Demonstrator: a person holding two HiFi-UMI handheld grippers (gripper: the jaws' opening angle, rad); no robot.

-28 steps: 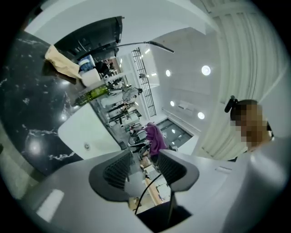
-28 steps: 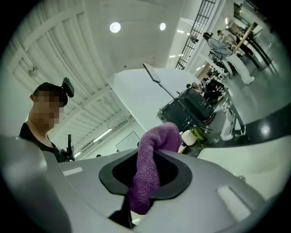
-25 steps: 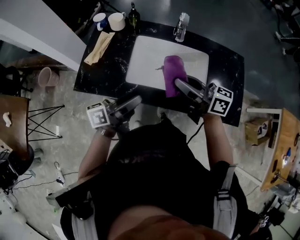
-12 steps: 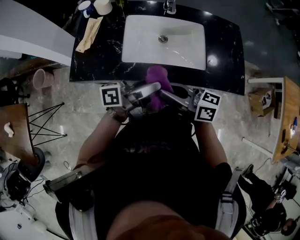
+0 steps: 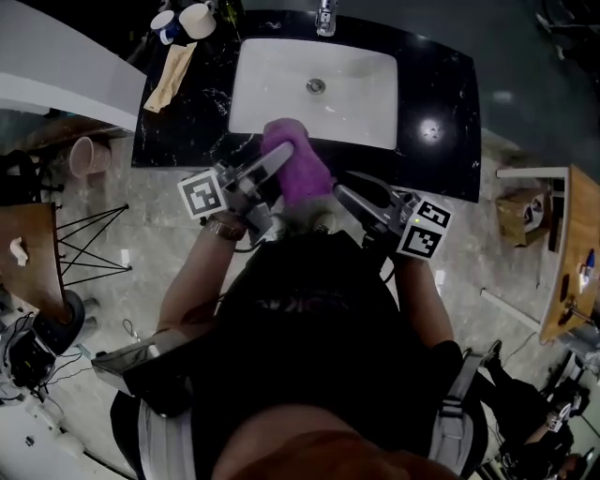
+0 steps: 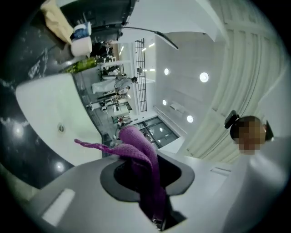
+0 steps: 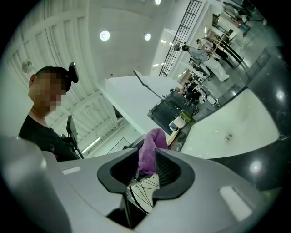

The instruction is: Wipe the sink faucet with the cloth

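Note:
The purple cloth [image 5: 298, 171] hangs at the counter's near edge, in front of the white sink [image 5: 281, 94]. My left gripper [image 5: 274, 161] has just been closing and is shut on the cloth, which is pinched between its pads in the left gripper view [image 6: 136, 143]. My right gripper [image 5: 343, 195] has just been opening; it is open a little to the right of the cloth. In the right gripper view the cloth [image 7: 152, 145] shows past the parted jaws, with a gap beside it. The faucet [image 5: 325, 17] stands at the sink's far rim, well beyond both grippers.
Black marble counter [image 5: 441, 84] surrounds the sink. Two mugs [image 5: 192, 19] and a beige cloth [image 5: 171, 73] lie at its back left. A pink bucket [image 5: 86, 155] and a wire-legged stool [image 5: 89, 246] stand on the floor left; wooden furniture [image 5: 567, 267] stands right.
The cloth has passed from the right gripper to the left. The left jaws closed on it, the right jaws opened and drew back to the right.

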